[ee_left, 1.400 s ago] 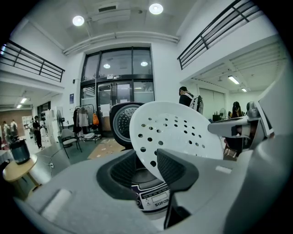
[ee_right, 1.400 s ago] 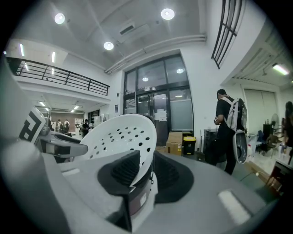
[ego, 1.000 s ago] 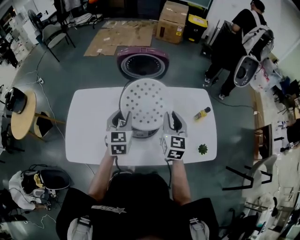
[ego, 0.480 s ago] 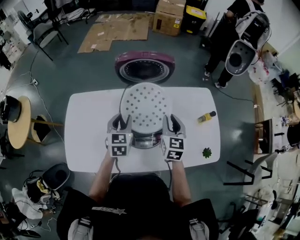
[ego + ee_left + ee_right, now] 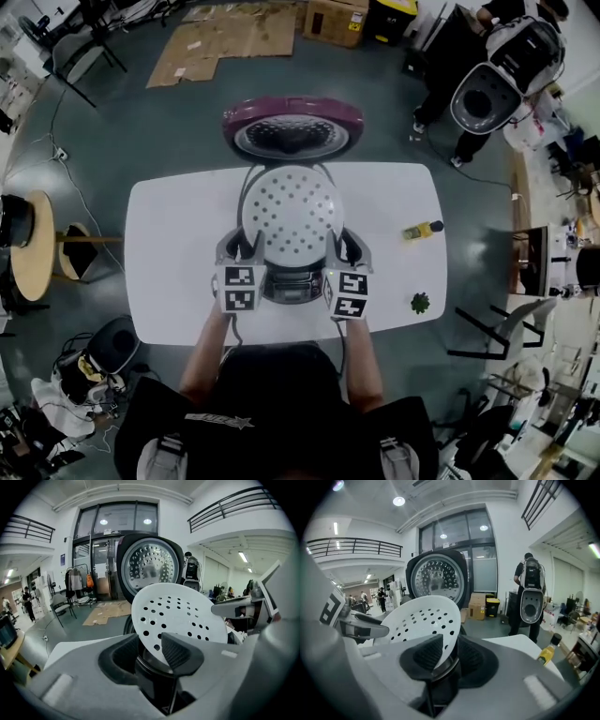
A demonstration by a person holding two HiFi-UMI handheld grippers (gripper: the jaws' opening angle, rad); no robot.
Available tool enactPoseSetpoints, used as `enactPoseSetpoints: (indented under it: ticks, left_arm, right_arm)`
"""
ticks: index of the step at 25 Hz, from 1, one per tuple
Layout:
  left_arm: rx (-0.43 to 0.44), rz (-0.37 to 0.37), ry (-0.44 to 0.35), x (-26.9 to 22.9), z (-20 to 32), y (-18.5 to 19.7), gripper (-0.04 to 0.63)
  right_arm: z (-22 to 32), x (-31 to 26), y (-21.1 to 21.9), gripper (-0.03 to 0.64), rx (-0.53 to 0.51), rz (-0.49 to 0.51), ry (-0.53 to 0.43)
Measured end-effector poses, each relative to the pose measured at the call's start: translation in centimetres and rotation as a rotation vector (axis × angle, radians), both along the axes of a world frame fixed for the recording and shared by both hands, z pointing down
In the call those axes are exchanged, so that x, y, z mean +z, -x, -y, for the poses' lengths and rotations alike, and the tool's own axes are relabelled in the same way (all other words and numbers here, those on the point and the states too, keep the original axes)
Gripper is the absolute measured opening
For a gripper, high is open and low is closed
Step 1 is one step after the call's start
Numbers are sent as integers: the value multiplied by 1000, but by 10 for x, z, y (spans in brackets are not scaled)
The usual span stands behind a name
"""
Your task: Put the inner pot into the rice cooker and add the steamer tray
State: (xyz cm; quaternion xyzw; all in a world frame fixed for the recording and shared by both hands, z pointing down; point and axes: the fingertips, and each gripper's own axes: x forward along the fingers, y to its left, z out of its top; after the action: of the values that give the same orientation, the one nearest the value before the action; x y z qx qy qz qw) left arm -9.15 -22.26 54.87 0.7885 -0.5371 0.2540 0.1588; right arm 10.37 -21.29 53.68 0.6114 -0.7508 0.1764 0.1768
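1. The white perforated tray point(image 5: 291, 211) sits over the mouth of the cooker point(image 5: 292, 283), which stands on the tabletop point(image 5: 169, 262) with its lid point(image 5: 292, 131) open behind. I cannot tell whether the tray touches the cooker yet.
2. The left claw point(image 5: 242, 247) is clamped on the tray's left rim and the right claw point(image 5: 345, 249) on its right rim. Each gripper view shows the thin edge pinched between the pads.
3. The tray looks like light, stiff, smooth plastic, so it is probably slippery and could pivot in the pads.
4. Holds on opposite sides of the rim suit it. Level sides should let it seat evenly.
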Motion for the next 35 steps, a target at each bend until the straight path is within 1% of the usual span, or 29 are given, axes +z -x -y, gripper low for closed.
enactPoseSetpoints:
  ticks: [9,13,18,28,35]
  left_arm:
    - [15,33,119,32,3,-1,164]
    - [24,55,139,36,4,0,167]
    - [13,90,175,38,5,2,167]
    - [2,167,203,41,7,0,169]
    - [10,166,193,41,7,0,174]
  right_arm:
    - [4,31,-1,101,4,-5,106]
    - [5,38,1,101,1,9,140]
    - [7,42,2,101,5,5,172]
    - [7,50,0,103,6,9,230]
    - [8,52,-1,103,11,27,240]
